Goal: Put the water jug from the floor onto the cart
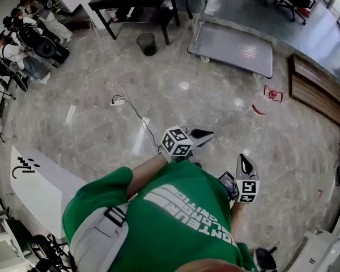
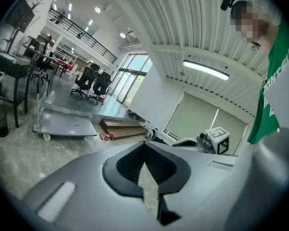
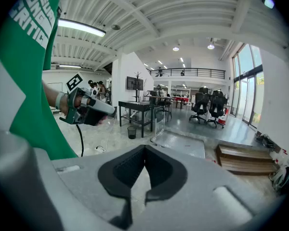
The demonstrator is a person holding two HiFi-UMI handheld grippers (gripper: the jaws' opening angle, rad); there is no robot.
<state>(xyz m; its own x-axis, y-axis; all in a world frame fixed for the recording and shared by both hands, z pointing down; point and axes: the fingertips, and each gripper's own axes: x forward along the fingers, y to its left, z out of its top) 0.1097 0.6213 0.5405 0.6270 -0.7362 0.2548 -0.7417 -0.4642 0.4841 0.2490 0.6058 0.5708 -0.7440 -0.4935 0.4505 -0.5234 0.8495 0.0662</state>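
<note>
Open marble floor (image 1: 215, 95) runs from the person to the cart (image 1: 232, 47), whose flat deck can be reached over its near long side. The cart's upright handle (image 1: 199, 10) closes its left end. A waste bin (image 1: 147, 43) and a black tabletop (image 1: 105, 1) stand just beyond that end. A power strip (image 1: 118, 102) and its cable (image 1: 139, 118) cross the floor to the left. Wooden boards (image 1: 320, 92) and a small red item (image 1: 273, 93) bound the right.

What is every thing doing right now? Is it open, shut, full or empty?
left gripper: shut, holding nothing
right gripper: shut, holding nothing
cart: empty, nothing loaded on it
bin: upright, no lid
power strip: lying flat
</note>
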